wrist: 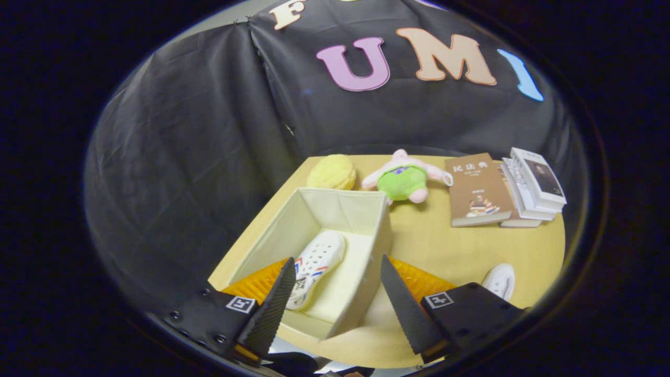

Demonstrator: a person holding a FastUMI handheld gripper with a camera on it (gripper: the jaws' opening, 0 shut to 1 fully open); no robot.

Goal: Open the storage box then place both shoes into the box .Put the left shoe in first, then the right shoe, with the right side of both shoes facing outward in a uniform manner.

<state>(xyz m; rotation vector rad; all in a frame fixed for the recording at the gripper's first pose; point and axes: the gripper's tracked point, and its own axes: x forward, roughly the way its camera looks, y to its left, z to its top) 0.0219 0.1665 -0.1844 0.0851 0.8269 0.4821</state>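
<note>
Hovering above the open storage box (361, 217), gripper (335, 303) spread apart, empty. One shoe (316, 267) lies inside; second shoe (501, 281) on the counter (445, 246), right. Likely light, soft; grip the heel collar.

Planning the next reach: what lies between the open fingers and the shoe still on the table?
In the gripper view, only bare table separates the open gripper from the second shoe.
</note>
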